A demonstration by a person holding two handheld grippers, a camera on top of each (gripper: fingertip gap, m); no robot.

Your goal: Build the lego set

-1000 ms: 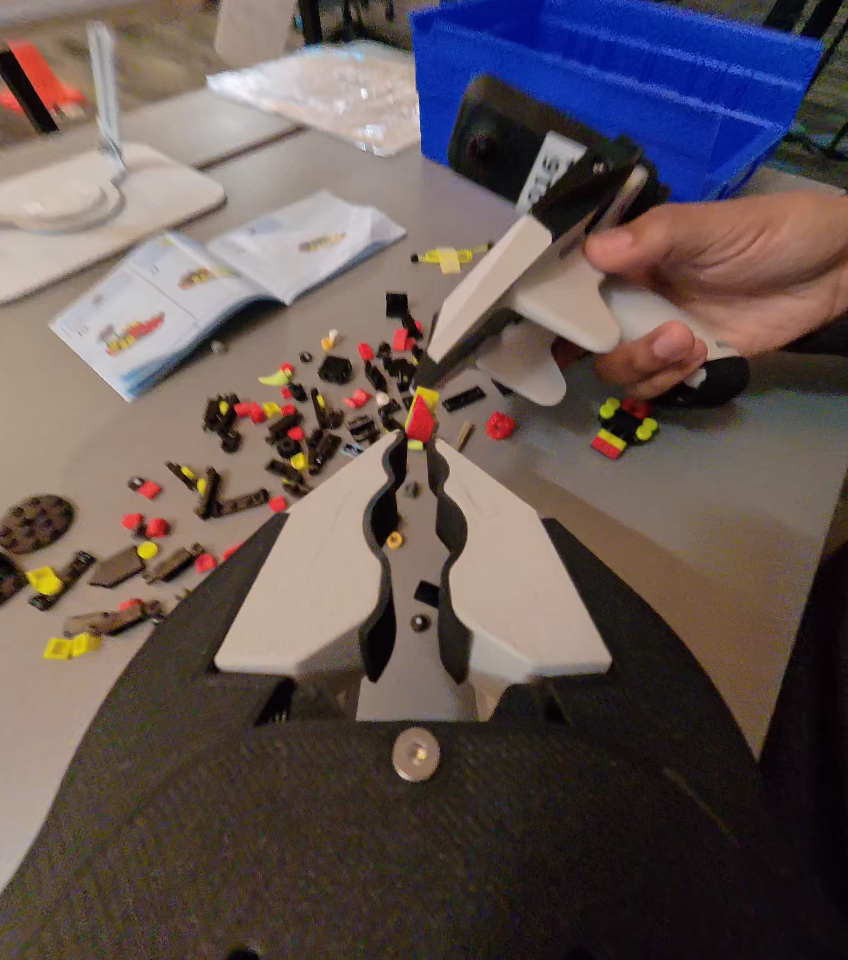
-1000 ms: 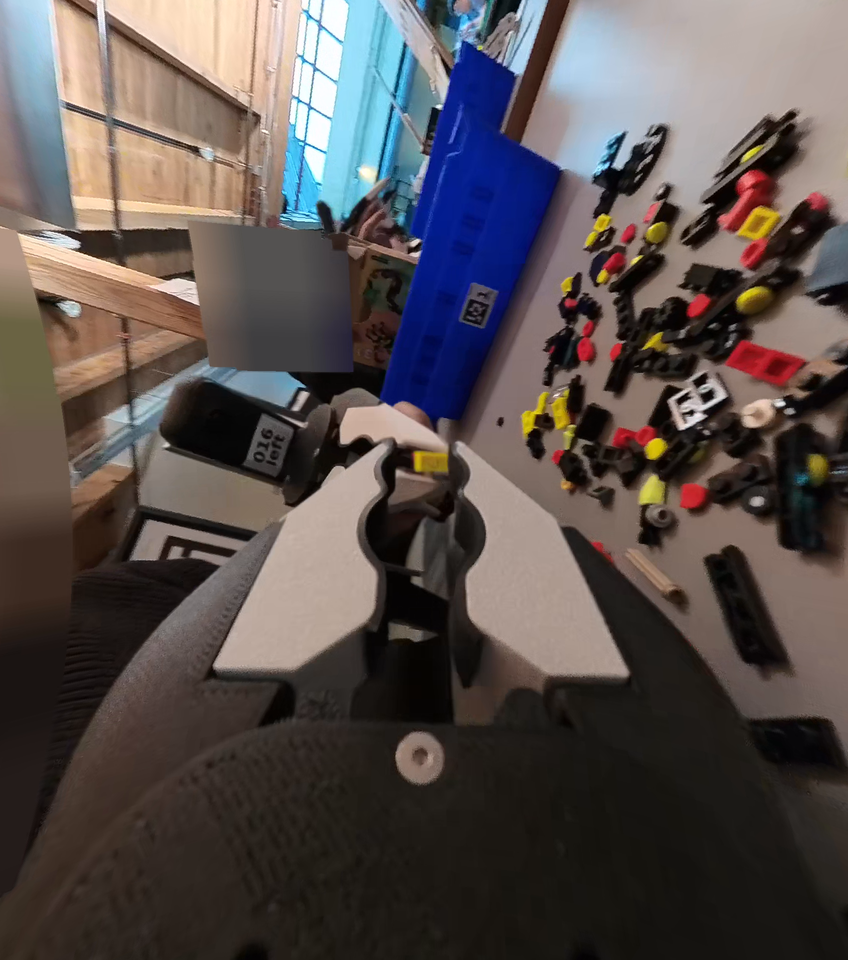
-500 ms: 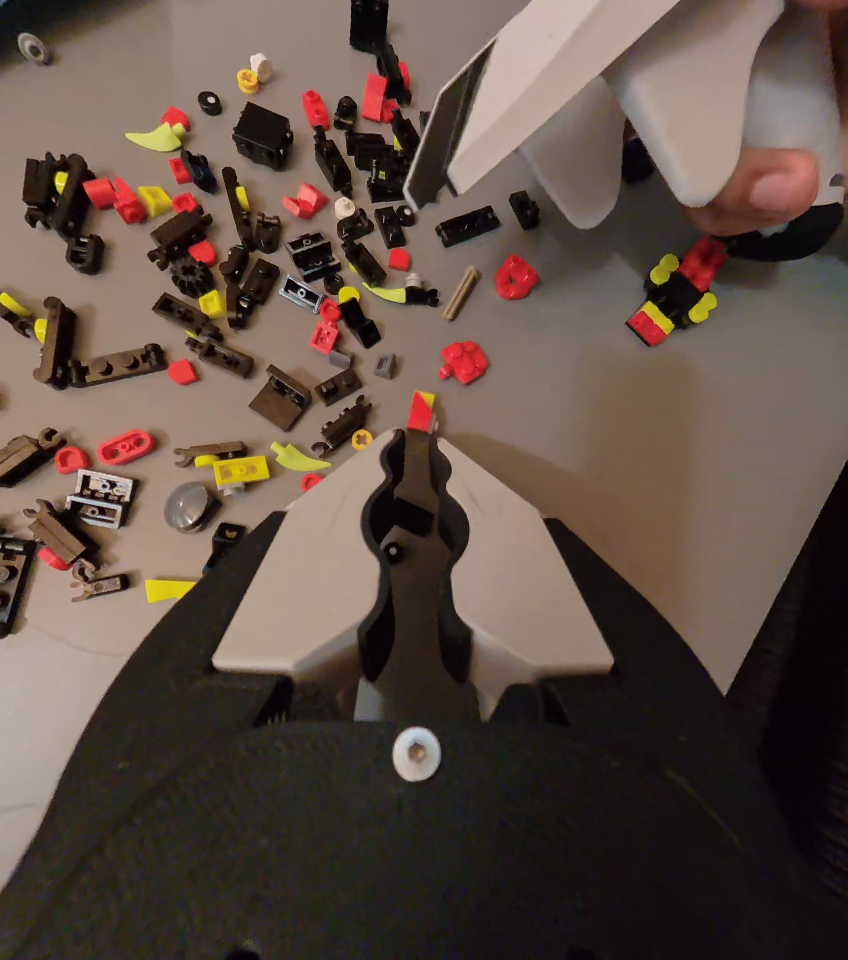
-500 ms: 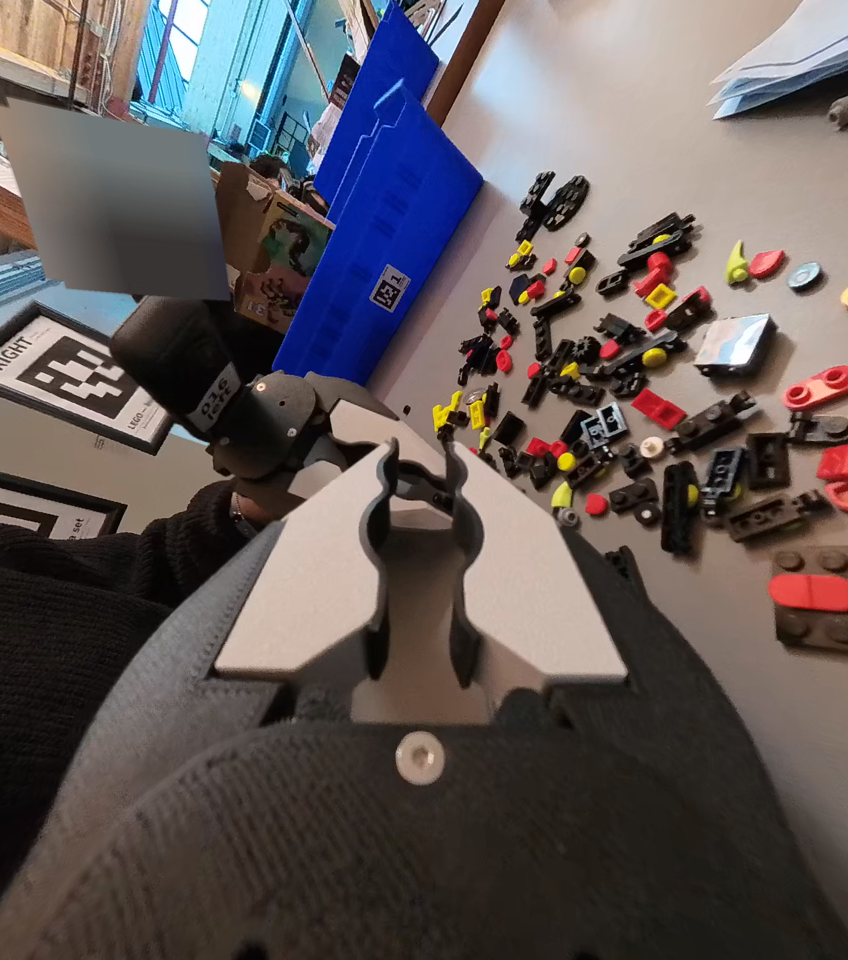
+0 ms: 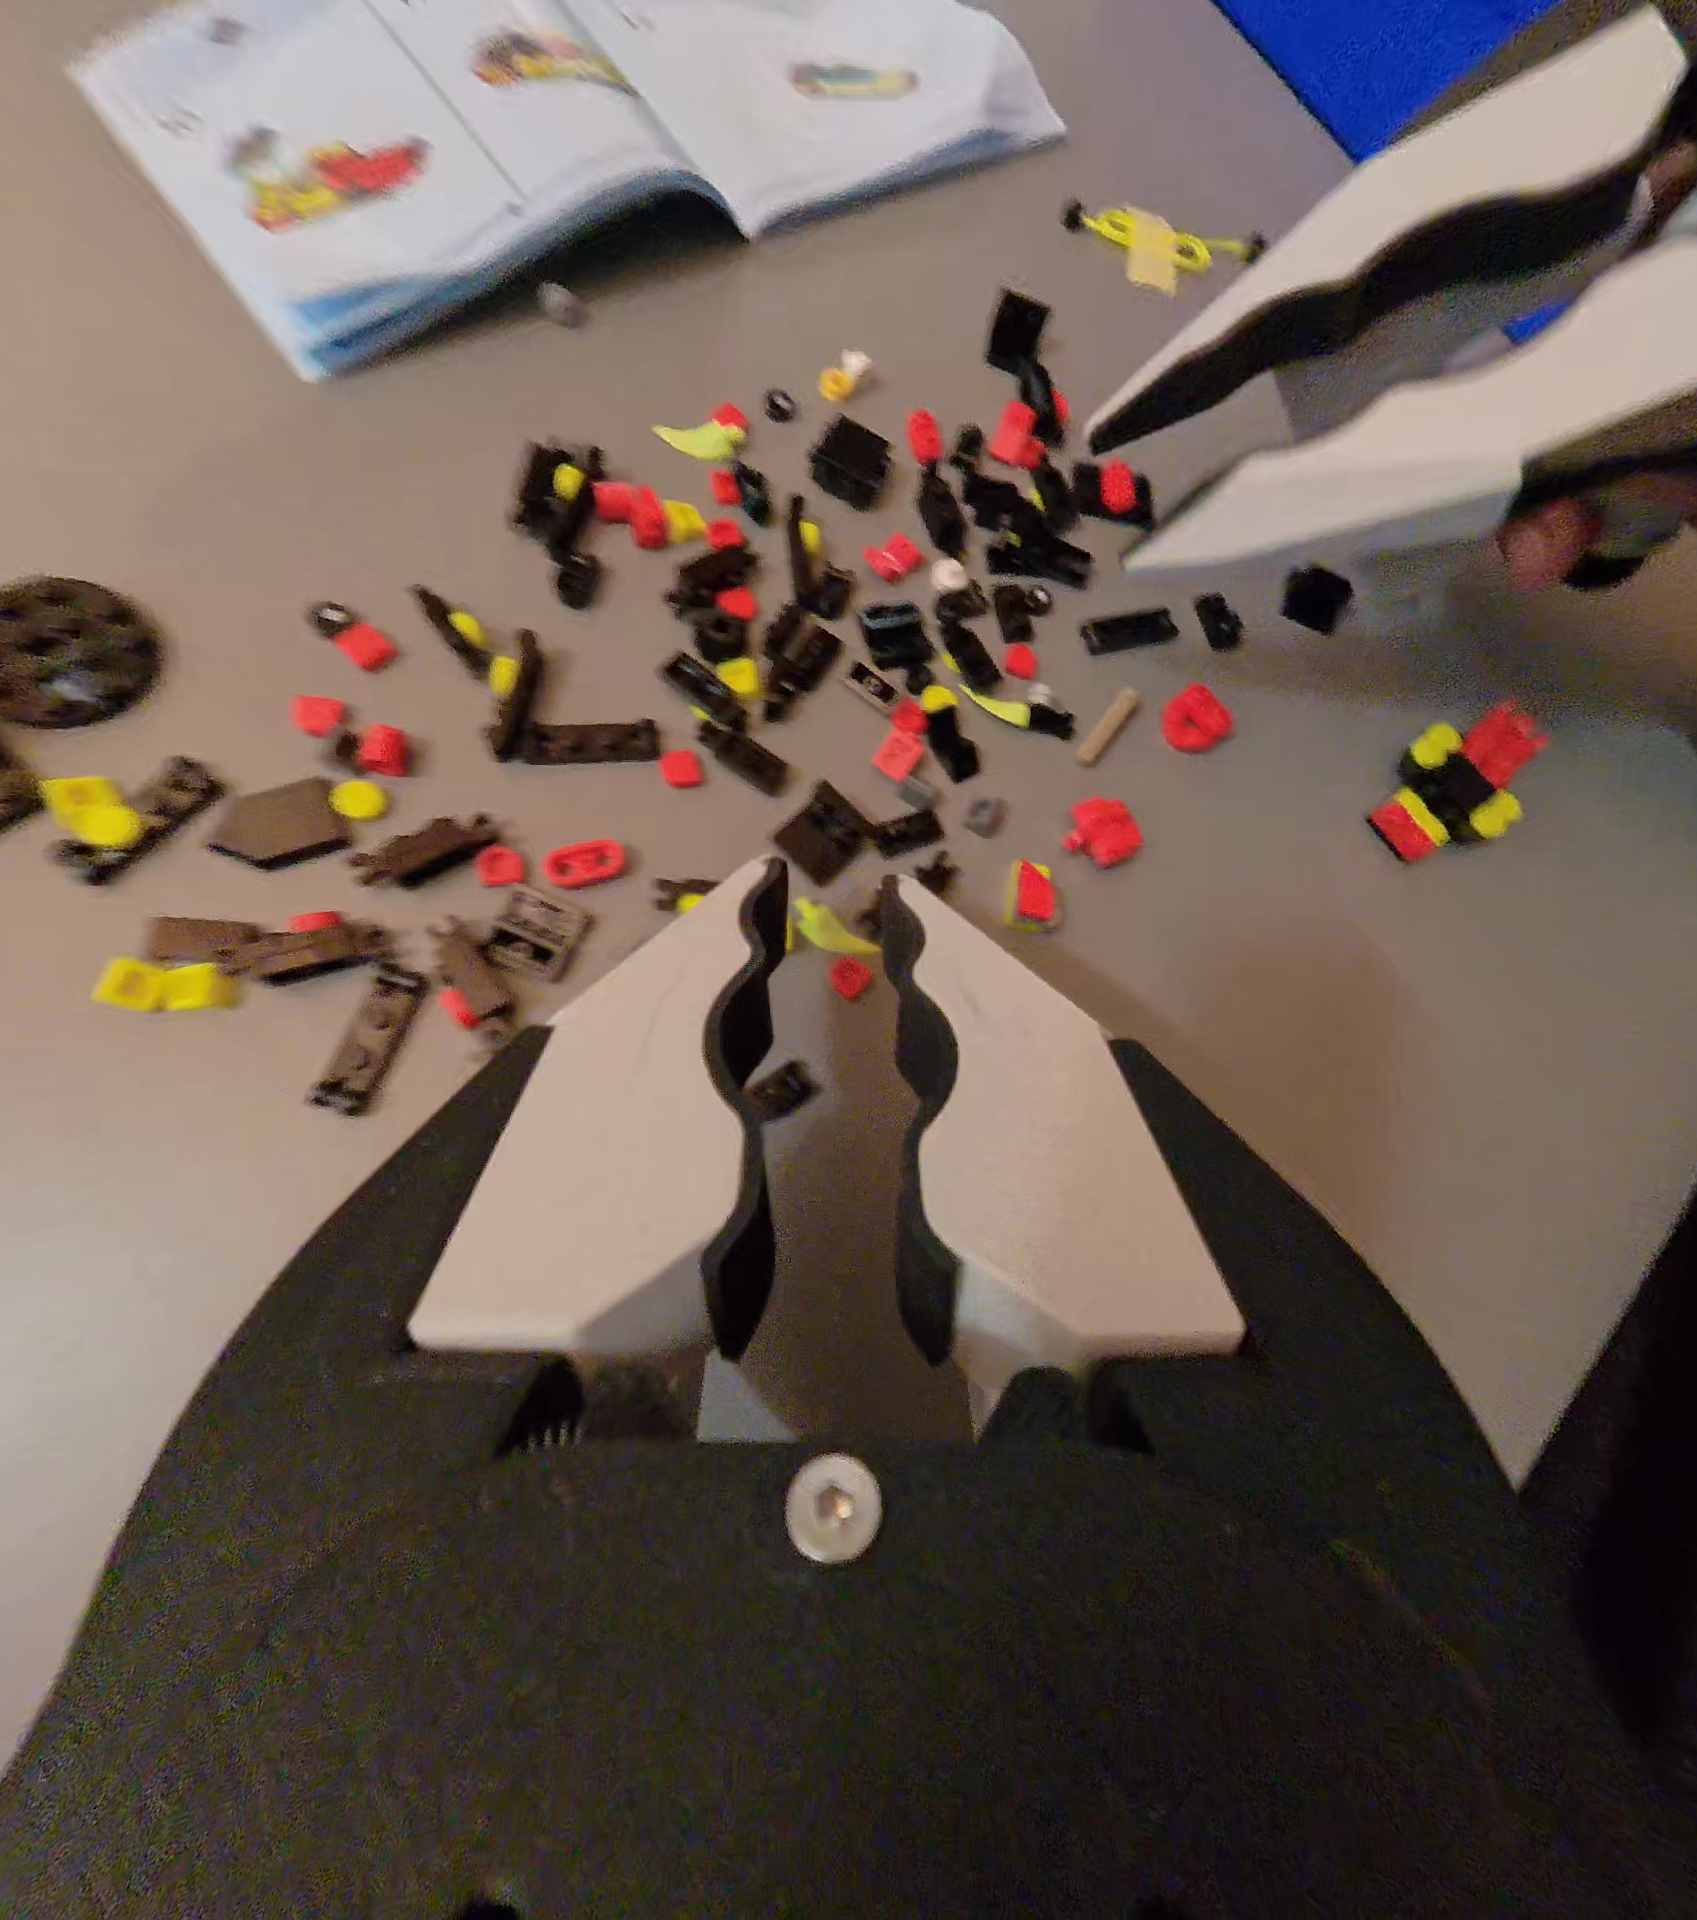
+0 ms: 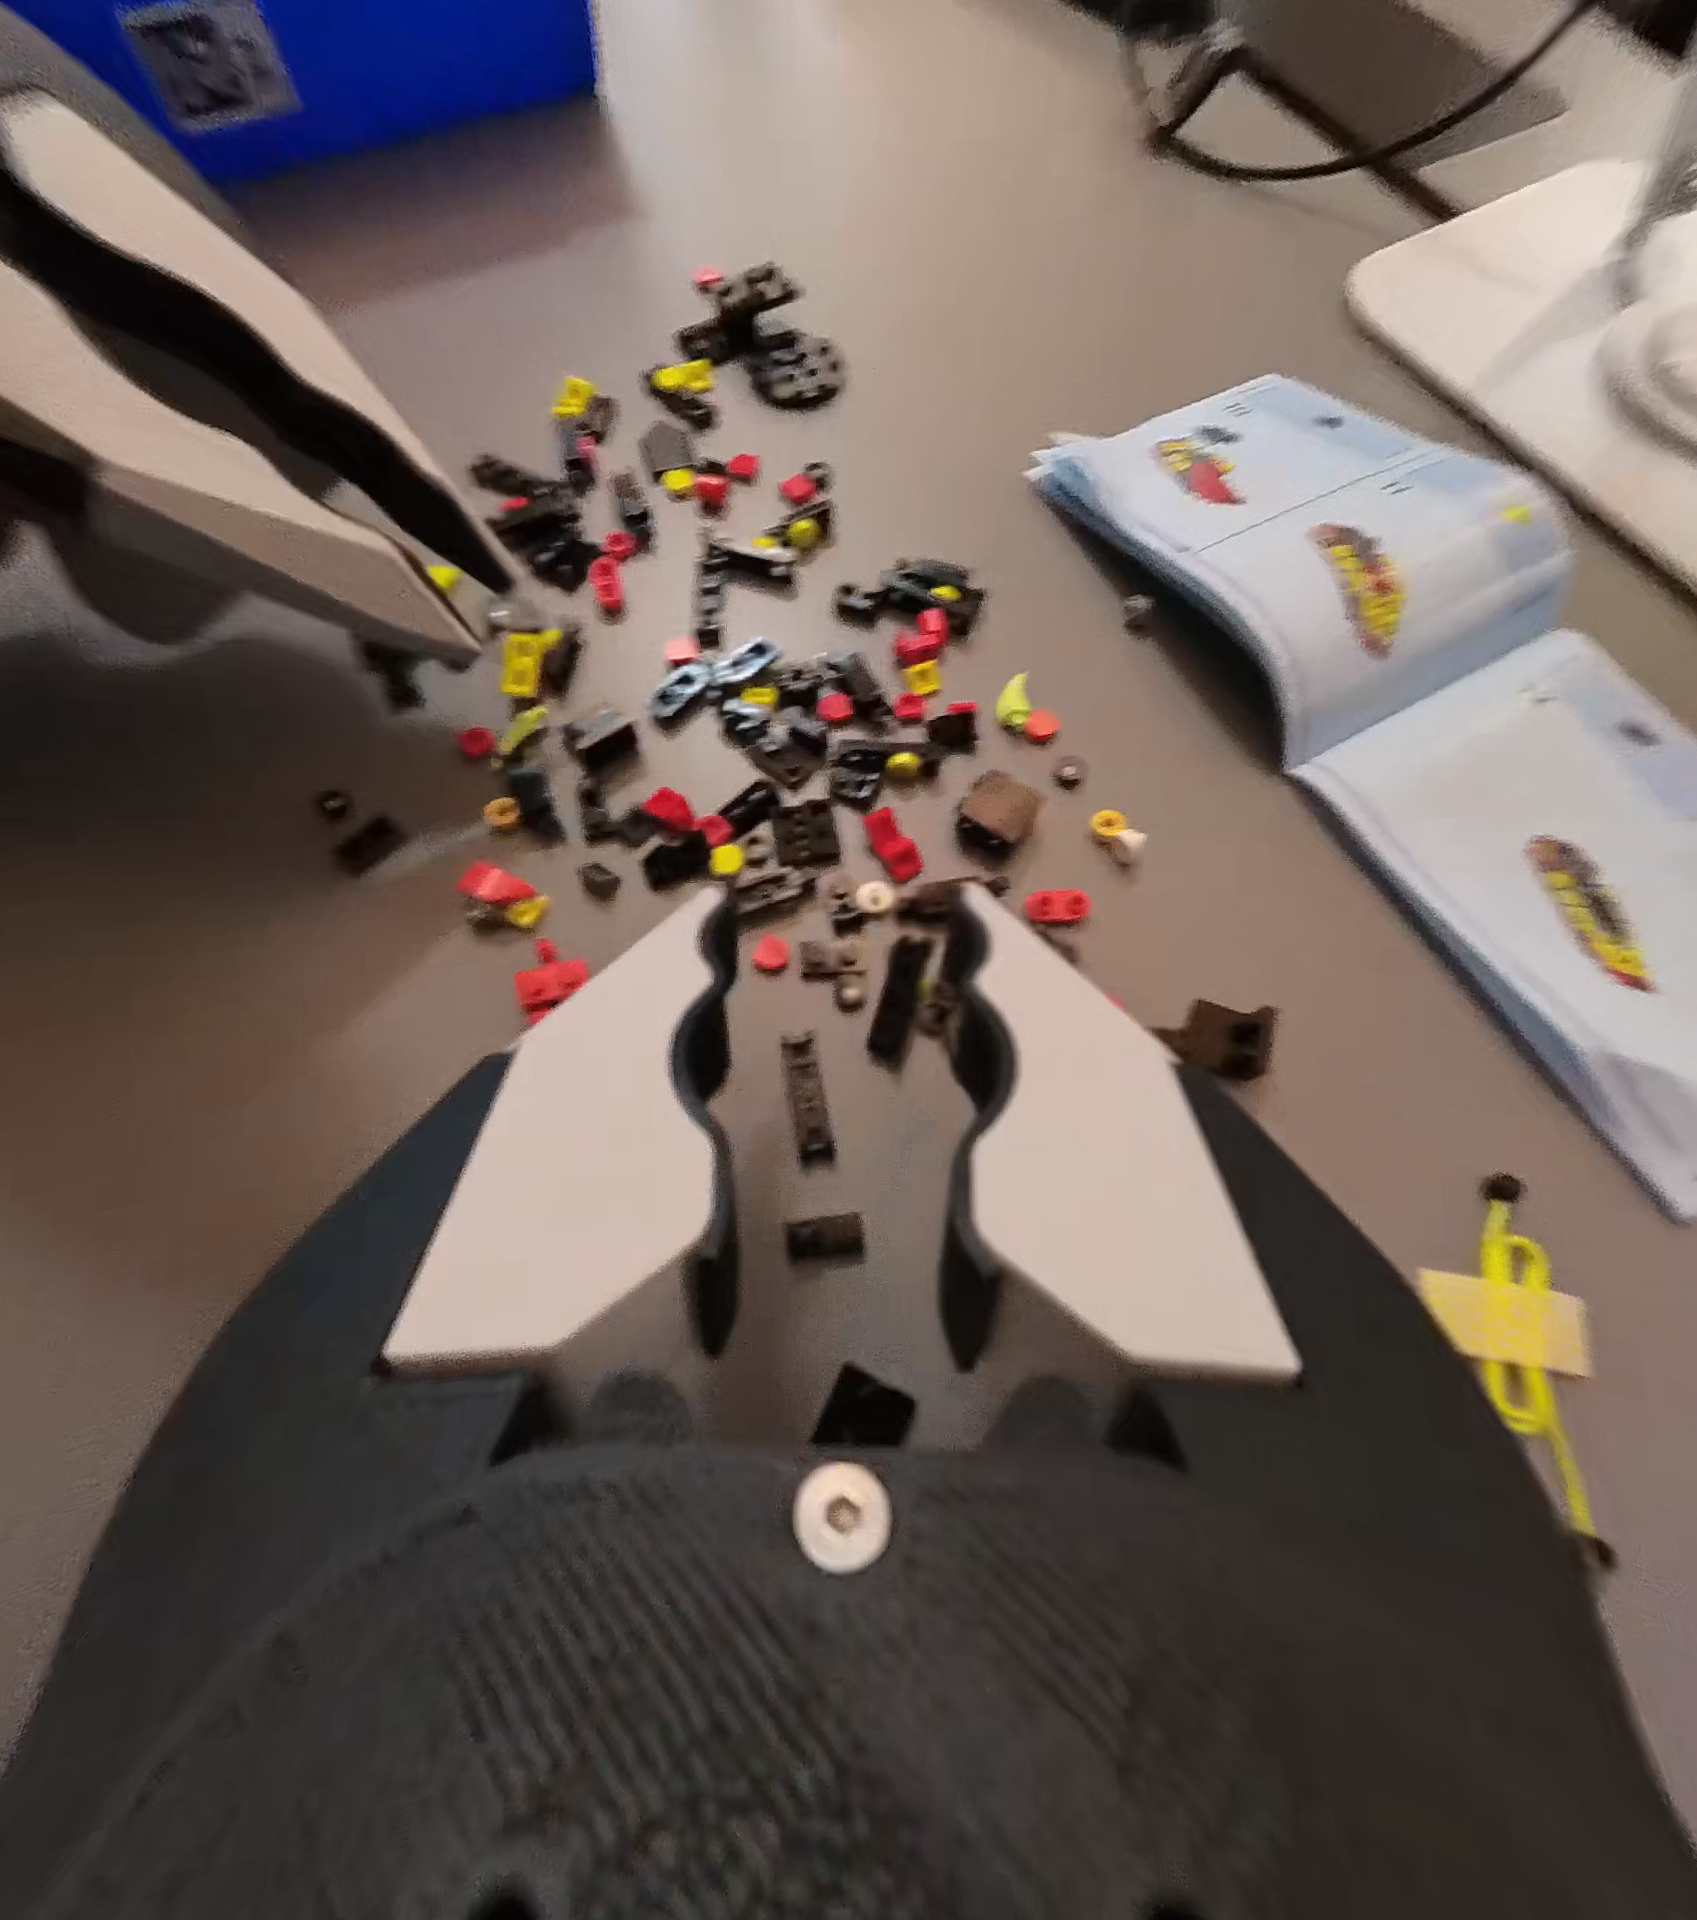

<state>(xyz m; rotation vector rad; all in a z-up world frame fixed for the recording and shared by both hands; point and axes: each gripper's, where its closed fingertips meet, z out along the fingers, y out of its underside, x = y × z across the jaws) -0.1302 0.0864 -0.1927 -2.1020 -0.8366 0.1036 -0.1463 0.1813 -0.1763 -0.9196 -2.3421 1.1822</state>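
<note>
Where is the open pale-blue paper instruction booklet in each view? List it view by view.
Left wrist view: the open pale-blue paper instruction booklet lies at the top, left of centre.
Right wrist view: the booklet lies at the right, about mid-height.
Shared landmark: the round black studded plate.

Grey-fingered gripper [image 5: 831, 904] — black body, silver screw [image 5: 832, 1507]
</note>
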